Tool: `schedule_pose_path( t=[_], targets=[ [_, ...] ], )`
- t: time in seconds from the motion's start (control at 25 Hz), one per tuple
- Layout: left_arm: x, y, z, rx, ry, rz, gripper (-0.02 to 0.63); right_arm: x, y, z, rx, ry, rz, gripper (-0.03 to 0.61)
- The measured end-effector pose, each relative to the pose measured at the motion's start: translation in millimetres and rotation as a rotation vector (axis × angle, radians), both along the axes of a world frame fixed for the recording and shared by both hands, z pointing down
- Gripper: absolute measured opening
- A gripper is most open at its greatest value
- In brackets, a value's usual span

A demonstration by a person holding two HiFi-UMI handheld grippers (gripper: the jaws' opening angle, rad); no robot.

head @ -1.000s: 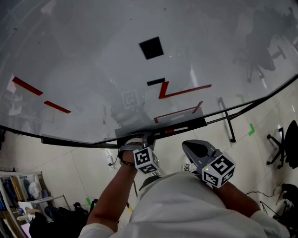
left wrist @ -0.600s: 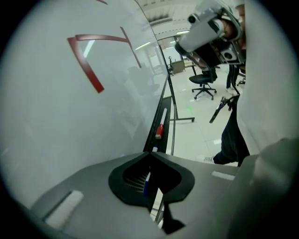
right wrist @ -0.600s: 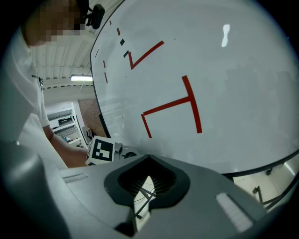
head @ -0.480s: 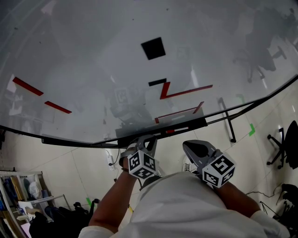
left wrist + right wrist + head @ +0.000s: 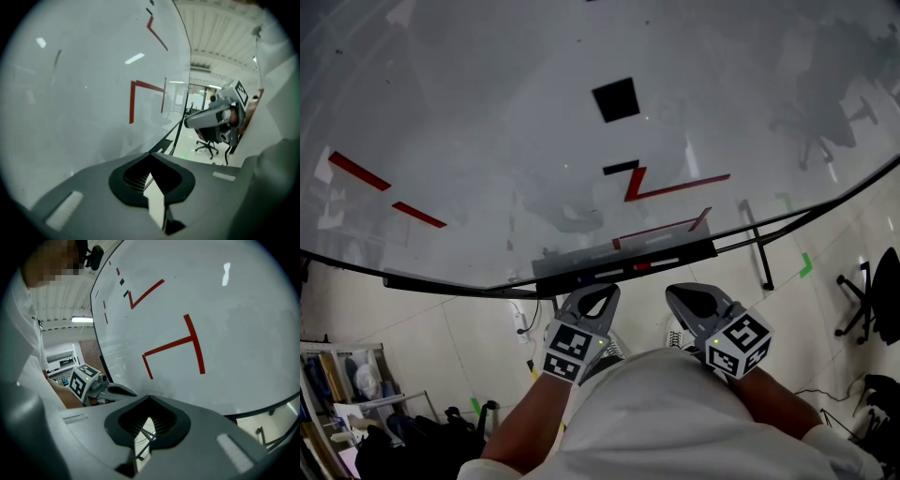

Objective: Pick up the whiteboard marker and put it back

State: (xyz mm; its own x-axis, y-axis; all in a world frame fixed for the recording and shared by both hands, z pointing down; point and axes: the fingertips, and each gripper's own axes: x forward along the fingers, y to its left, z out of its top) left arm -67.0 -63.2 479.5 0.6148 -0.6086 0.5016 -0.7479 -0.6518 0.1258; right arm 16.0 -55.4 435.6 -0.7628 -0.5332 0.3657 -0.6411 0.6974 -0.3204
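Observation:
A whiteboard (image 5: 487, 112) with red lines drawn on it fills the head view. Along its lower edge runs a dark tray (image 5: 694, 249), and a white marker with a red band (image 5: 636, 268) lies on it. My left gripper (image 5: 592, 292) hangs just below the tray, shut with nothing in it. My right gripper (image 5: 686, 292) is beside it, a little to the right, also shut and holding nothing. In the left gripper view the jaws (image 5: 151, 154) meet at the tip, with the board to the left. The right gripper view (image 5: 149, 398) shows the same, with the board ahead.
A black square magnet (image 5: 616, 98) and a short black mark (image 5: 620, 168) sit on the board. The board's stand leg (image 5: 757, 244) runs down to the floor at the right. An office chair (image 5: 862, 300) stands at far right, and shelves with clutter (image 5: 356, 394) at lower left.
My left gripper has drawn back from the tray toward the person's body and turned, so its marker cube now sits lower. The right gripper has stayed put.

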Motion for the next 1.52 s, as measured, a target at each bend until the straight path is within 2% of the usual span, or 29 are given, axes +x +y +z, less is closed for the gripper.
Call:
schedule_pose_path(
  t=[0.12,0.32,0.48,0.72,0.88,1.12,1.28,1.52],
  targets=[
    [-2.1,3.4,-14.4,-0.034,0.111,-0.060,0.017,1.8,0.3,-1.0,-0.001,0.000,0.003,0.002],
    [3.5,13.6,-25.1,-0.098,0.263,-0.096,0.017,1.4,-1.2,-1.8,-0.001,-0.003,0.002,0.002],
    [3.1,23.5,-32.4,-0.103,0.318,-0.117,0.017,2.6,-1.3,-0.7,-0.004,-0.001,0.003,0.002],
    [-5.8,25.6,-33.6,-0.091,0.315,-0.127,0.017,-3.0,0.3,-3.1,-0.003,0.006,0.012,0.002],
    [-8.3,29.6,-35.6,-0.078,0.305,-0.089,0.017,-10.1,7.7,-4.7,-0.001,0.016,0.034,0.002],
    [-16.9,45.1,-37.3,-0.074,0.289,-0.005,0.017,-21.7,27.3,-7.2,0.001,0.012,0.119,0.002],
    [-9.5,58.7,-37.1,-0.077,0.306,0.062,0.017,-22.4,47.5,-4.7,0.003,0.036,0.161,0.002],
    [-2.4,79.6,-39.4,-0.075,0.316,0.058,0.017,-13.5,66.1,-6.3,0.006,0.037,0.168,0.002]
  ],
)
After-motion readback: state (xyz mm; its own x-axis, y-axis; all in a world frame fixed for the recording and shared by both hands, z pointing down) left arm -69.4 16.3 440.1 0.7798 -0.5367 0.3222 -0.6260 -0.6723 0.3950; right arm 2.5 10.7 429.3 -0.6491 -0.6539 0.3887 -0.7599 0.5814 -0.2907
